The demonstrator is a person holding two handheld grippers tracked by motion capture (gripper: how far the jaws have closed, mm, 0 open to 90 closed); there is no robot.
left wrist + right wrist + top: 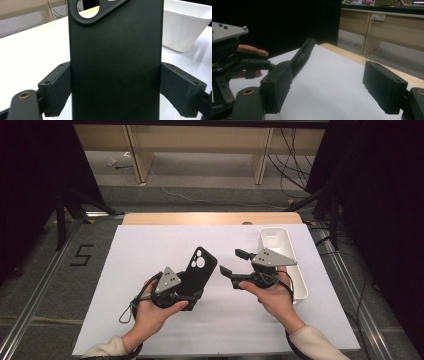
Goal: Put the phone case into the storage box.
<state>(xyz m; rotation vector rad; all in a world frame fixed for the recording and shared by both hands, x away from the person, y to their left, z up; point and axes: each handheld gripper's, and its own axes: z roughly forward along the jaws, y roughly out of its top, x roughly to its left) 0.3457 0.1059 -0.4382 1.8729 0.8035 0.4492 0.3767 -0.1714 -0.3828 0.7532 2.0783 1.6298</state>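
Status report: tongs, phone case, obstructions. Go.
Left tongs shut on black rubbery phone case, held off table. Right tongs open, empty. White plastic bin beside right hand; path between clear.

The one readable sign is a black numeral "5" (81,255), marked on the grey floor (50,285) just beside the left edge of the desk (150,245), about level with its far half. The black phone case (199,270), the white bin (287,250) and the grey plates on the grippers carry no lettering that can be read.
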